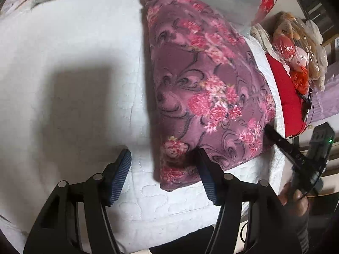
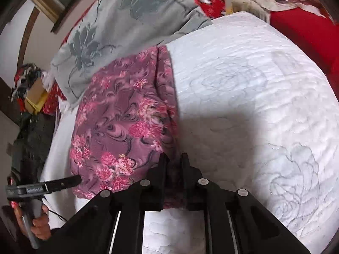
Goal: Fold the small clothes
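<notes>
We see the purple floral garment (image 1: pixel 203 89) lying flat on the white quilted bed (image 1: pixel 70 67), already folded into a long narrow shape, with its far end near the grey floral pillow (image 2: pixel 118 21).

Left gripper (image 1: pixel 163 175): jaws released, spread wide, pointing steeply down over the near end of the garment. The right-hand pad (image 1: pixel 208 180) sits on the near corner of the fabric, while the other pad (image 1: pixel 120 175) is over bare quilt. Nothing is clamped between them.

Right gripper (image 2: pixel 173 160): jaws clenched almost together at the garment's near edge. Purple fabric shows in the narrow gap between the fingers, so we read it as grasping the garment edge. From the left wrist view its black tip rests on the garment's right edge.

Each wrist view also catches the other hand on its handle: right hand (image 1: pixel 296 199), left hand (image 2: pixel 40 224).

Beside the bed: a red cushion (image 1: pixel 288 97) and plastic-wrapped soft toys (image 1: pixel 296 48), well apart from the garment. Both gripper shadows fall on the quilt.
</notes>
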Motion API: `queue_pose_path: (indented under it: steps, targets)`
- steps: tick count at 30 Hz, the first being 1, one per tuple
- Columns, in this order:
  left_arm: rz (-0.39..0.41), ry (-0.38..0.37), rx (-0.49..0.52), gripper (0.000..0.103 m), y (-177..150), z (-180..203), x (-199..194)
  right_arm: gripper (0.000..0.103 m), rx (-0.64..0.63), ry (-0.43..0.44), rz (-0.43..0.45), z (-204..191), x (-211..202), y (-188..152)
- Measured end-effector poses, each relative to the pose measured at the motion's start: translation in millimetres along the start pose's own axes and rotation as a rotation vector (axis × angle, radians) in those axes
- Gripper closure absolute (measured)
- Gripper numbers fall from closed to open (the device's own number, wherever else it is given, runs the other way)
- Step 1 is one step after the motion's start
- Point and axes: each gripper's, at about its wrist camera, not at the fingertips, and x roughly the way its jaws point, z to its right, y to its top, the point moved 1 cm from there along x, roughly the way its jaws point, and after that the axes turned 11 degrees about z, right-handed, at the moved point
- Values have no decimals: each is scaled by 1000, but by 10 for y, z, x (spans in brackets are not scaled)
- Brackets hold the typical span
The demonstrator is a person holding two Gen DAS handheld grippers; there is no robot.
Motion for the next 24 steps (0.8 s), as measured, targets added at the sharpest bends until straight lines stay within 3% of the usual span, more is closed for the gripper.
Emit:
queue_pose_path:
  steps: [6,8,10,15,18,21,24]
  targets:
    - [71,45,43,41,124,152,-81,82,-42,26,114,-315,-240,385]
    - [93,54,54,41,194,183,-79,60,-48,30,131,-412,-195,513]
    - [105,61,63,41,228,195,-67,55,-57,20,129,-489,-79,589]
    - [110,88,86,41,357,163,33,61,-97,-53,107,-525,406,622]
    - [85,54,85,41,470,74,60,64,-194,-120,8,-490,673,435]
    - [110,28,41,41,769,-2,36,62,-143,-96,44,-483,586,614]
    - [109,-30,-16,40,1086,-39,86,51,-56,-68,117,-446,568,895]
